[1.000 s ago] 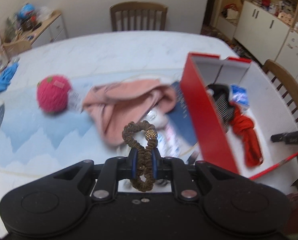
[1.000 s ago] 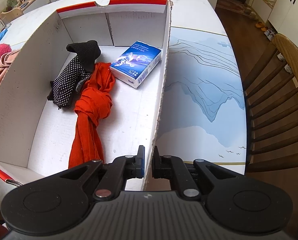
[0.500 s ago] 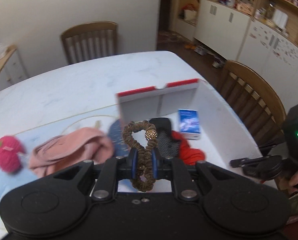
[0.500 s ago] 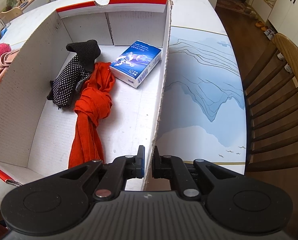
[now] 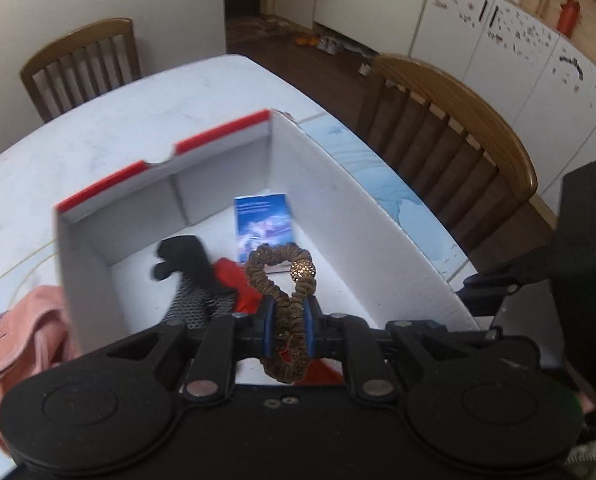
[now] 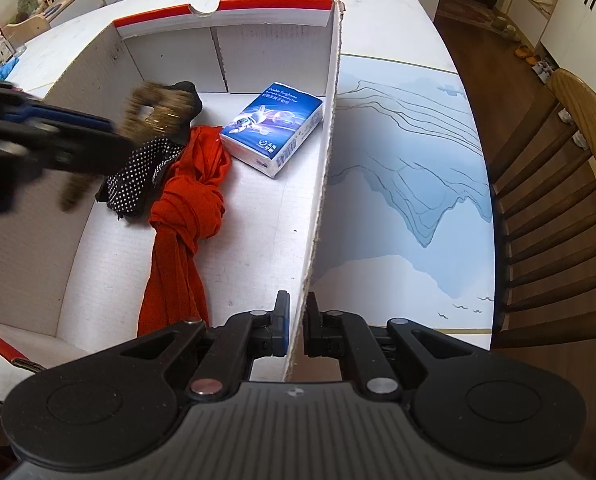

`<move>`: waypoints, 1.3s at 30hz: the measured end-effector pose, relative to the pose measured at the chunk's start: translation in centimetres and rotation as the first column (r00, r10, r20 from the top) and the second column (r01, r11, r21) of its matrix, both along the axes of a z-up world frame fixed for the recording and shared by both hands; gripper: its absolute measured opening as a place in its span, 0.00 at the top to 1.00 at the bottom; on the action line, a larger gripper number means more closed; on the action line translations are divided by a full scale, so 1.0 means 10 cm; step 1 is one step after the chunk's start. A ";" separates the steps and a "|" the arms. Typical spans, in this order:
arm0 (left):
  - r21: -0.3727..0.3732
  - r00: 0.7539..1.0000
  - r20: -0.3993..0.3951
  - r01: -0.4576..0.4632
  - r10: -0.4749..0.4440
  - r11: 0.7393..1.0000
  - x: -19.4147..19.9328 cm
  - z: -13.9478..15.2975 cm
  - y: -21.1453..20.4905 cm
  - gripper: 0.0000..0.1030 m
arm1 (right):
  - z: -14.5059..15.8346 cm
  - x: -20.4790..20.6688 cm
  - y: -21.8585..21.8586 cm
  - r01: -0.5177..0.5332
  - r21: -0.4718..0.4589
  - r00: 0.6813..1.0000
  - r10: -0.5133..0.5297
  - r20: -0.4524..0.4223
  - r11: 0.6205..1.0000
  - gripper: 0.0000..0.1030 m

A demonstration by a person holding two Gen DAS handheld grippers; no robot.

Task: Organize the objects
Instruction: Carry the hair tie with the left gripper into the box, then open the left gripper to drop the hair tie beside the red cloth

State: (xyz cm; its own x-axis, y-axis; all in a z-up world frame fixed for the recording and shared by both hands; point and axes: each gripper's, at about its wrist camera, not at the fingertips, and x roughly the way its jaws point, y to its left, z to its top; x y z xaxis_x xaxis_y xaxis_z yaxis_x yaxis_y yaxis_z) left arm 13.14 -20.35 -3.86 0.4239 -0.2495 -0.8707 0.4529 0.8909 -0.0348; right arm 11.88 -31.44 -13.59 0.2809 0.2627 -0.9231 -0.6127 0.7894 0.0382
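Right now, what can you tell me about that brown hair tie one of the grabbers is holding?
The hair tie is a brown, ruffled fabric scrunchie twisted into a figure-eight loop, with a glittery gold bead near its top. The left gripper pinches it at the waist between blue pads, so one loop stands above the jaws and one hangs below. It hangs over the open white box, above the black dotted cloth, touching only the gripper.

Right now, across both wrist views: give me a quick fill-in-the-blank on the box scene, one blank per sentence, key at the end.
1. The left hand-held gripper is shut on a brown ____.
2. The right hand-held gripper clamps the box's ____.
3. The tissue pack lies ____ the cardboard box.
4. The scarf in the box is ____ in colour.

Missing words: scrunchie; side wall; inside; red
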 end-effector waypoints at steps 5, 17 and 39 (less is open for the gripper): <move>-0.020 0.997 -0.071 0.001 -0.003 1.000 0.17 -0.19 -0.18 0.88 | -0.01 0.01 0.01 -0.014 -0.004 1.000 0.014 0.005 1.000 0.94; 0.000 0.988 -0.156 0.010 -0.010 1.000 0.35 -0.62 -0.36 0.87 | -0.03 0.02 0.02 -0.054 -0.010 0.998 0.054 0.019 0.999 0.94; -0.101 0.997 -0.075 -0.020 0.013 0.995 0.14 -0.19 -0.14 0.77 | -0.03 0.08 -0.04 -0.006 0.005 1.000 0.006 0.017 1.000 0.96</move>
